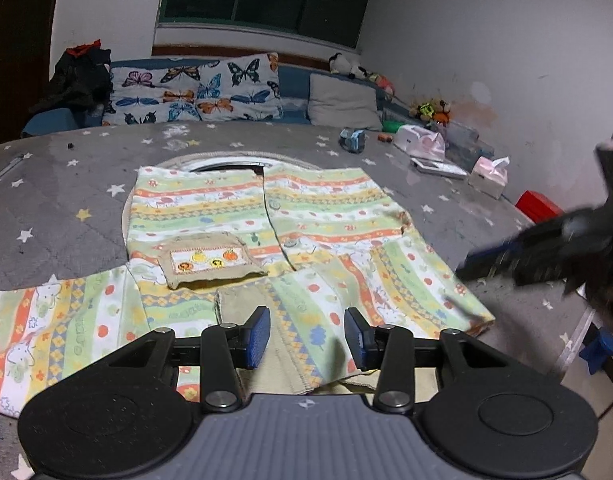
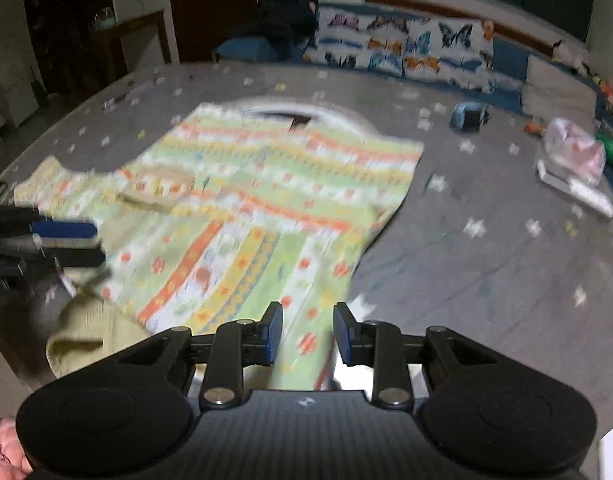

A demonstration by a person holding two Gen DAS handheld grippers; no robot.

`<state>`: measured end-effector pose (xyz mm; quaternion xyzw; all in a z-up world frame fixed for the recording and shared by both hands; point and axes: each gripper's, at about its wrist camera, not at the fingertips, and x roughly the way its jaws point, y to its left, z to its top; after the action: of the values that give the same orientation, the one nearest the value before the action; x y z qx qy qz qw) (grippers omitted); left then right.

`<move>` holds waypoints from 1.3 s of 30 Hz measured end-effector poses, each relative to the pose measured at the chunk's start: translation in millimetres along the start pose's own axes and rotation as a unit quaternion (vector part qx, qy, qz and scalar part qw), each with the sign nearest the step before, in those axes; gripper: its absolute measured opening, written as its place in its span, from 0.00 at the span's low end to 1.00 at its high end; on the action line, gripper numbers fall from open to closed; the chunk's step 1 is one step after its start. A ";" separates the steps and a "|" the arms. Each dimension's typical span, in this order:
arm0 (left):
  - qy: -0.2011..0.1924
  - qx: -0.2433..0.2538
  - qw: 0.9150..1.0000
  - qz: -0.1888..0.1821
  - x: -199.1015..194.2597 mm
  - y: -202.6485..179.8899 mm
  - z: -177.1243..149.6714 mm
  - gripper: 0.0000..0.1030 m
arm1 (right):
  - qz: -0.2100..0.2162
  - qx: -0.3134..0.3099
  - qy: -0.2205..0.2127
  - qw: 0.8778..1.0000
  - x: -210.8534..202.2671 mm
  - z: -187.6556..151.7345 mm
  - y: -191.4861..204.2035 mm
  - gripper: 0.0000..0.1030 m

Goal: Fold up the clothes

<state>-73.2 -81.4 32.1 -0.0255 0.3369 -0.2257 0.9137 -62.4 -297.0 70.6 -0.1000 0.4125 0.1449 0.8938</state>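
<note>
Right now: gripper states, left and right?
Left gripper: open, empty, over the striped shirt.
Right gripper: open, empty, above the shirt's near edge.

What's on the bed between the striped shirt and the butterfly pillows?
In the left wrist view, only bare grey star-patterned bedcover lies between the striped shirt and the butterfly pillows; nothing sits on that stretch.

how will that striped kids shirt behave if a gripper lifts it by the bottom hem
The striped shirt will probably droop: it lies flat and creased on the grey bedcover, so it looks soft. It seems light, thin cotton. The beige pocket and front opening may flap or gape, since the flap edge already curls up.
</note>
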 end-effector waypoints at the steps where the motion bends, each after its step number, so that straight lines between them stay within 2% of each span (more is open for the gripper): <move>1: 0.002 -0.001 1.000 0.001 1.1 0.9 -0.3 0.42 | -0.005 -0.005 0.002 1.000 -0.9 2.2 -2.4 0.27; 9: 0.011 -0.004 1.000 0.015 7.6 7.2 -3.1 0.40 | -0.041 -0.040 0.019 0.998 -6.1 18.7 -20.2 0.27; 14: 0.021 -0.008 0.999 0.026 11.0 11.5 -4.6 0.31 | -0.016 -0.025 -0.006 1.000 25.6 12.7 -13.5 0.27; 17: 0.022 -0.001 0.999 0.036 9.5 11.1 -3.3 0.29 | -0.001 -0.012 -0.014 1.000 45.7 8.5 -8.3 0.26; 20: 0.012 0.005 0.999 0.041 2.4 7.9 0.8 0.30 | -0.011 -0.017 -0.016 1.000 62.8 1.4 -3.1 0.26; 26: -0.007 0.013 1.000 0.016 2.4 -4.4 13.3 0.30 | -0.013 -0.017 -0.035 0.999 57.1 2.0 2.1 0.26; 34: 0.018 0.015 0.999 0.022 29.1 -5.8 7.2 0.29 | 0.046 -0.011 -0.060 0.997 50.6 8.7 29.4 0.26; 39: 0.025 0.000 0.999 0.029 29.3 6.3 -0.4 0.30 | 0.068 -0.022 -0.054 0.996 63.3 9.3 50.7 0.26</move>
<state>-51.4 -88.3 12.8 -0.0102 0.3598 -0.1994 0.9114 -34.0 -235.4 25.1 -0.0839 0.3663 0.2194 0.9003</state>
